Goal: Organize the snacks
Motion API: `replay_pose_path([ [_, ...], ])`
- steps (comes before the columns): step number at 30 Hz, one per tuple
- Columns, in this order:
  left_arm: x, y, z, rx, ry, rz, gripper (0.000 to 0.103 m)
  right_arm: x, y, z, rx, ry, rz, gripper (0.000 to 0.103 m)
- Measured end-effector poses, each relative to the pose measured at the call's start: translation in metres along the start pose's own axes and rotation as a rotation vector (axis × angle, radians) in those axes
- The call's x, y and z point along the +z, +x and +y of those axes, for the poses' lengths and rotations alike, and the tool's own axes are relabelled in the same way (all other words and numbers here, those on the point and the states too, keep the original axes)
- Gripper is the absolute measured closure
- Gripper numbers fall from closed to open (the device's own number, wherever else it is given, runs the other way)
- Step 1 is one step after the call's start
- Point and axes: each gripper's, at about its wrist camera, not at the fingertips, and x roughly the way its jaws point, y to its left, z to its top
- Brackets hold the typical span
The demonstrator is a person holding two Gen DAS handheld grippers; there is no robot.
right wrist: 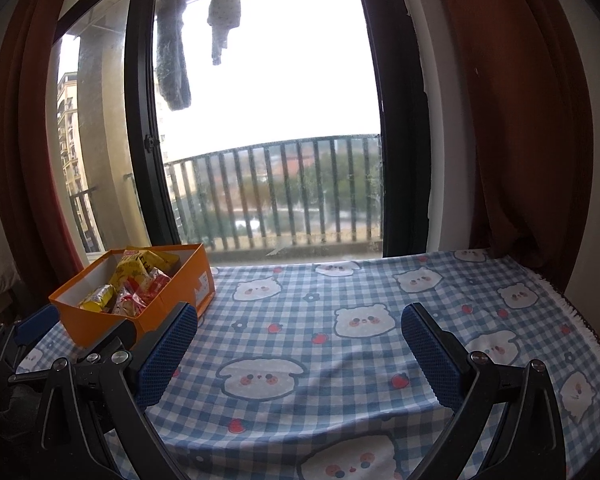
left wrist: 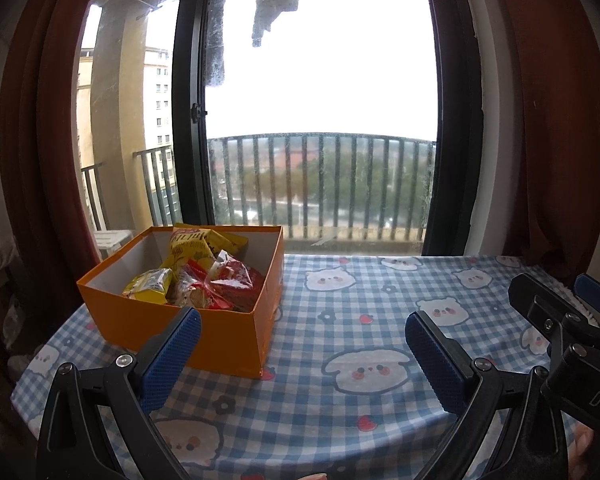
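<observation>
Orange box (left wrist: 188, 334) is sitting on the bench's (left wrist: 340, 408) left side, holding the snacks (left wrist: 204, 280); you are holding your left tool (left wrist: 302, 338) and right tool (right wrist: 299, 330) released, both empty.

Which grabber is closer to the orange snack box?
Left. The left gripper hangs right by the orange box, its left finger overlapping the box's front corner. The right gripper sits farther right, over bare tablecloth.

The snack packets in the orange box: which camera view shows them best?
The left wrist view. The orange box is nearer there, so the yellow packets and red packets show separately. The right wrist view shows the same box smaller, at the left, partly behind a gripper finger.
</observation>
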Motion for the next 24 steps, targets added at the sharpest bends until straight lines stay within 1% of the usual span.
replay_pose_path([
  [3, -0.0012, -0.0015, -0.0018, 0.003, 0.003, -0.004, 0.001, -0.0015, -0.0031, -0.0007, -0.001, -0.002, -0.010, 0.000],
  [15, -0.0018, -0.0047, 0.0017, -0.007, -0.006, -0.003, 0.001, -0.0032, -0.0035, -0.0031, -0.006, 0.008, -0.003, 0.000],
  [24, -0.0033, -0.0059, 0.0022, -0.002, -0.006, -0.004, 0.001, -0.0031, -0.0048, -0.0009, -0.007, 0.006, -0.001, 0.000],
])
